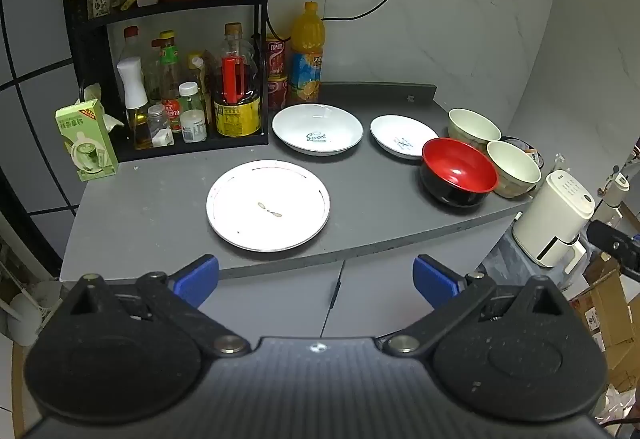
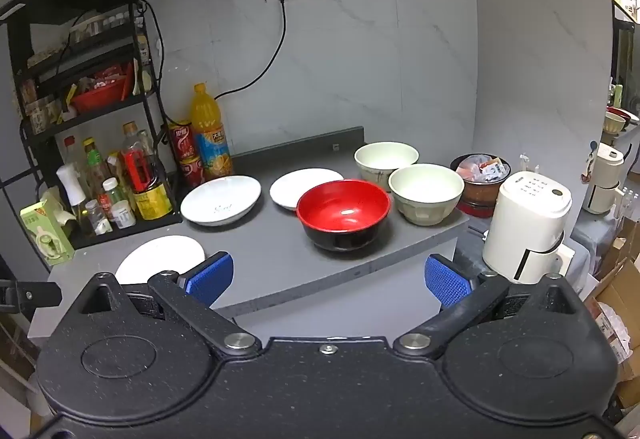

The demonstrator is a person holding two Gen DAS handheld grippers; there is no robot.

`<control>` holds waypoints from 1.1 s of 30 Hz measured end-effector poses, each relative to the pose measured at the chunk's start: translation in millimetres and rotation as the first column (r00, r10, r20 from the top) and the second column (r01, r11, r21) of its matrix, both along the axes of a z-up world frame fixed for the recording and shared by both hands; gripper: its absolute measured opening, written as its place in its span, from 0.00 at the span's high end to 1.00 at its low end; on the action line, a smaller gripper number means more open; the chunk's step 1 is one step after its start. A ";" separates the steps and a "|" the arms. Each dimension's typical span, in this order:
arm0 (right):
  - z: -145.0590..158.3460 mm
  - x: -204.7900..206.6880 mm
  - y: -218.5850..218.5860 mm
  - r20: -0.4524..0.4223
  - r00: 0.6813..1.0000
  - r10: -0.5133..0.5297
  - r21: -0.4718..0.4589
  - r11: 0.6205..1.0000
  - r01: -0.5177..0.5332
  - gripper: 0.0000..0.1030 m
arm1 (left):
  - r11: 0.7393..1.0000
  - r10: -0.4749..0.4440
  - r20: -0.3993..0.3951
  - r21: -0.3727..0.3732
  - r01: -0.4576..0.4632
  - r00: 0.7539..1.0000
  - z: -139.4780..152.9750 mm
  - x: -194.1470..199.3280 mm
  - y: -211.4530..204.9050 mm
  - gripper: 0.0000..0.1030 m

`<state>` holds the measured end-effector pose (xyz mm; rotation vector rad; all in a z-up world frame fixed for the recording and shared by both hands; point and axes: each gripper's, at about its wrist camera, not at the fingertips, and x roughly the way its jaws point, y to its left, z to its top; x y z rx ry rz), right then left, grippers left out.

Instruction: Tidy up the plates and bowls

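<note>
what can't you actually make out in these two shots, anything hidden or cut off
- Flat plate: in the right wrist view its near part is hidden behind the right gripper.
- Small plate: right wrist view, near right edge covered by the red bowl.
- Dark container: left wrist view, mostly hidden behind the cream bowls; contents unreadable.
- Bottle labels on the rack: too small to read in either view.
- Left gripper: open, holding nothing.

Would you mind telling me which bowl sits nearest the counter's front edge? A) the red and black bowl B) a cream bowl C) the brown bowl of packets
A: the red and black bowl stands ahead of both cream bowls, closest to the counter edge.
</note>
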<state>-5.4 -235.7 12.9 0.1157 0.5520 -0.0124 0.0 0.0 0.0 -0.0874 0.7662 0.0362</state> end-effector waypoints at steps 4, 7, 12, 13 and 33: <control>-3.7 -0.7 -3.0 0.009 1.000 0.016 0.004 1.000 -0.016 0.00 | 1.000 0.002 -0.006 -0.003 -0.002 1.000 -0.1 0.6 0.0 0.01; -7.5 -9.7 0.8 0.016 1.000 0.023 0.005 1.000 -0.023 0.00 | 1.000 0.003 -0.004 -0.005 -0.003 1.000 -0.2 1.3 -0.1 0.01; -6.5 -9.5 2.7 0.006 0.999 0.035 -0.007 0.999 -0.035 0.00 | 1.000 0.009 0.001 -0.014 -0.009 1.000 -11.9 -1.8 4.2 0.01; -6.6 -10.4 2.8 0.006 0.999 0.037 -0.005 0.999 -0.037 0.00 | 1.000 0.010 0.005 -0.017 -0.010 1.000 -11.9 -4.7 6.0 0.01; -5.9 -17.0 7.4 -0.012 0.999 0.034 -0.004 0.999 -0.034 0.00 | 1.000 0.016 -0.007 -0.027 -0.016 1.000 0.0 -17.7 11.1 0.01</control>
